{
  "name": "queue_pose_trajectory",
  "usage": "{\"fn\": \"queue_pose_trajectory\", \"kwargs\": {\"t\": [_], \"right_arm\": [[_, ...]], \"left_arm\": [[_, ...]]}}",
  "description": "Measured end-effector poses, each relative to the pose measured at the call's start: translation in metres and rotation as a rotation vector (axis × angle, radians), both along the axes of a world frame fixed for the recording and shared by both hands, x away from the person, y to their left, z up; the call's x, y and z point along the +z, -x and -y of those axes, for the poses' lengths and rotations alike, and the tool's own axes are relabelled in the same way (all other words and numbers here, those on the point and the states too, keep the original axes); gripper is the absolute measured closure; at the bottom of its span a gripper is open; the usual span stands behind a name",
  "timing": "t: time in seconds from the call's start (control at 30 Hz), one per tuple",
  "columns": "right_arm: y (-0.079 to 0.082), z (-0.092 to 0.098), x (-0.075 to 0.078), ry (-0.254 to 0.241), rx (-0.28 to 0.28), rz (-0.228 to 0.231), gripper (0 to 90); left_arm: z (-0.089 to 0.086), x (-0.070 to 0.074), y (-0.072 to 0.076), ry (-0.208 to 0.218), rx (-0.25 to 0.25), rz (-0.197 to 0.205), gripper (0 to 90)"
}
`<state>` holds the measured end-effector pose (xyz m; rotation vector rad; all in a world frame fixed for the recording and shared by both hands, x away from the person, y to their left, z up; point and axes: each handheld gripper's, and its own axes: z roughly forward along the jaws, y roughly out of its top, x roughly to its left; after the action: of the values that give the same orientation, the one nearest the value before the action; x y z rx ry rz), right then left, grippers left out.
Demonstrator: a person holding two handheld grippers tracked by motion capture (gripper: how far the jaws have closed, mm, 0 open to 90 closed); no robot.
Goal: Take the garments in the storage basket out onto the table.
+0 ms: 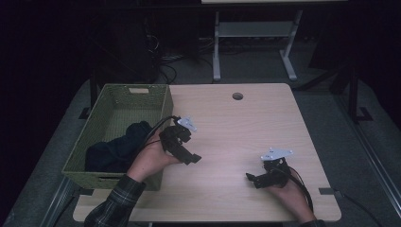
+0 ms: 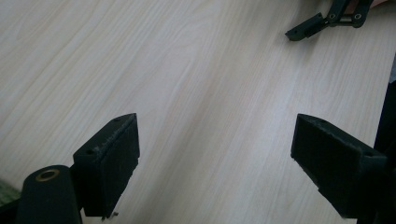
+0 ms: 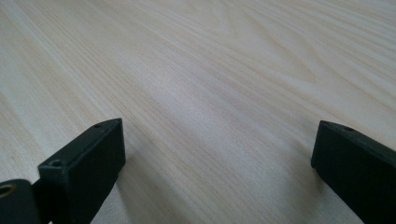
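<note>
place: lab or test room, not a home
table: light wood-grain desk [image 1: 265, 118] with a cable grommet hole [image 1: 238, 96]
floor: grey carpet, loose cables [image 1: 165, 66] trailing near dark equipment
background: second desk's white metal frame [image 1: 255, 42], room dark beyond the lit desk
props: green woven basket [image 1: 156, 99] holding dark cloth [image 1: 118, 149], staged on desk's left edge
</note>
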<state>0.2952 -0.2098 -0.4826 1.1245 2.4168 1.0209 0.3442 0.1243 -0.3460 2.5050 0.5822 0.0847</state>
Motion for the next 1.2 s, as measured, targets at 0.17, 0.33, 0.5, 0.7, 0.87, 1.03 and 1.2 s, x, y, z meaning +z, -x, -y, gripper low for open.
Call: {"fn": "queue_pose_trajectory", "kwargs": {"t": [0.17, 0.33, 0.5, 0.7, 0.87, 1.03, 1.2], "right_arm": [[0.0, 0.0, 0.0, 0.0, 0.0, 0.0, 2.4], [0.0, 0.0, 0.0, 0.0, 0.0, 0.0, 2.4], [0.0, 0.0, 0.0, 0.0, 0.0, 0.001, 2.4], [0.0, 0.0, 0.0, 0.0, 0.0, 0.0, 2.4], [0.0, 0.0, 0.0, 0.0, 0.0, 0.001, 2.4], [0.0, 0.0, 0.0, 0.0, 0.0, 0.0, 2.4], [0.0, 0.0, 0.0, -0.001, 0.0, 0.0, 2.4]], "left_arm": [[-0.007, 0.005, -0.002, -0.008, 0.016, 0.005, 15.1], [-0.015, 0.01, -0.004, -0.018, 0.028, 0.003, 15.1], [-0.02, 0.014, -0.005, -0.018, 0.038, 0.008, 15.1], [-0.026, 0.02, -0.005, -0.023, 0.049, 0.016, 15.1], [-0.031, 0.025, -0.005, -0.02, 0.065, 0.019, 15.1], [-0.039, 0.03, -0.006, -0.021, 0.075, 0.026, 15.1], [-0.047, 0.036, -0.008, -0.022, 0.086, 0.028, 15.1]]}}
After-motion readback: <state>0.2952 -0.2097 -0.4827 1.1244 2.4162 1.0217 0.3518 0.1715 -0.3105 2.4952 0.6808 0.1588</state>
